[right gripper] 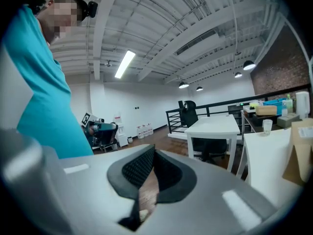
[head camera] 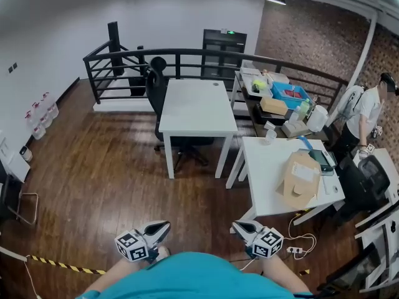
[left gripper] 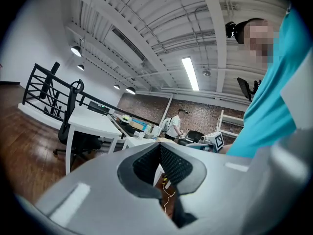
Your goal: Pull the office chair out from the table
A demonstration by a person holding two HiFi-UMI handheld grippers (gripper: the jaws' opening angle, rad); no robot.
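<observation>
The black office chair sits tucked against the far-left side of the white table, its base under the top, well apart from the person across the wooden floor. The left gripper and right gripper are held near the body, jaws together and empty, apparently because the chair is not yet within reach. No writing is legible. The label on the cardboard box is too small to read.

To your right, a cardboard box lay on a second desk, with a blue bin on the cluttered bench behind it. A person in white stood by the brick wall; striped tape crossed the floor at your left.
</observation>
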